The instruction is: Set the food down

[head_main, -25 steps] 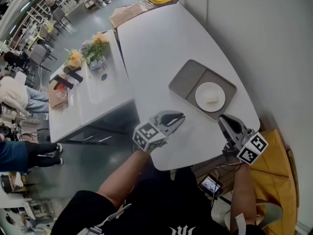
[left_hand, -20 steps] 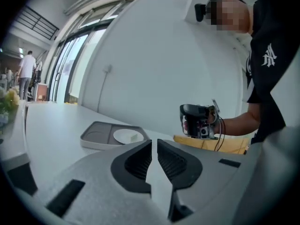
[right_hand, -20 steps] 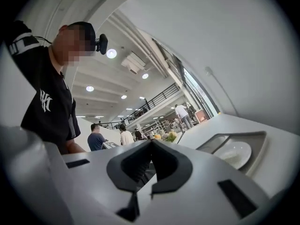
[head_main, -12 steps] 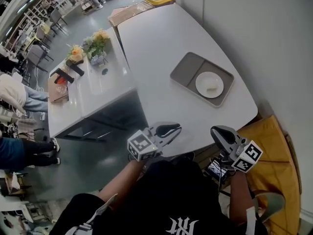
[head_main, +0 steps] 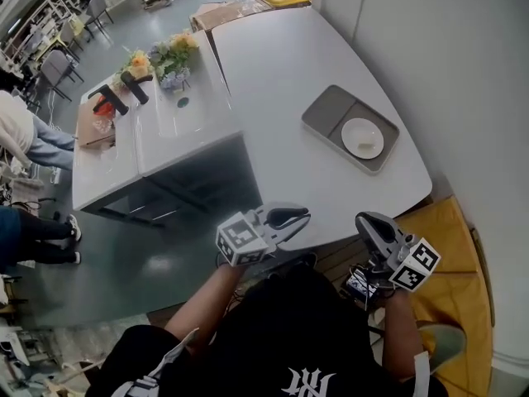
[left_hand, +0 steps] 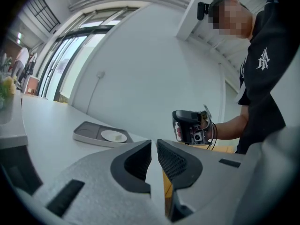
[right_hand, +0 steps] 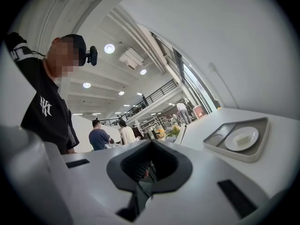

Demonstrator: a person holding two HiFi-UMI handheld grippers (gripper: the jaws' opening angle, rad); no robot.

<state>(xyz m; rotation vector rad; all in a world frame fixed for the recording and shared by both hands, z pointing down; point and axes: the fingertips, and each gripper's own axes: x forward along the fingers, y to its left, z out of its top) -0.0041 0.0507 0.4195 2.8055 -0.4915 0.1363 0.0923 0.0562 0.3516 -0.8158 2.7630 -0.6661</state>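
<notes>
A small pale piece of food (head_main: 366,145) lies on a white plate (head_main: 357,132), which sits in a grey two-part tray (head_main: 329,110) near the right edge of the white table (head_main: 273,73). Both grippers hang off the table's near edge, close to my body and well short of the tray. My left gripper (head_main: 304,216) is empty, its jaws only a thin slit apart (left_hand: 154,143). My right gripper (head_main: 364,220) is shut on nothing (right_hand: 152,144). The tray (right_hand: 218,137) and plate (right_hand: 232,145) lie far beyond it. The left gripper view shows the tray (left_hand: 86,131) and the right gripper (left_hand: 189,125).
A lower grey table (head_main: 165,131) on the left carries flowers (head_main: 169,52), black objects and a wooden board (head_main: 92,129). A yellow cushion (head_main: 450,238) lies by the wall on the right. A cardboard box (head_main: 227,11) sits at the table's far end. People sit far left (head_main: 29,143).
Both grippers have drawn back from above the table to beyond its near edge, close to my torso. The tray, plate and food have stayed put.
</notes>
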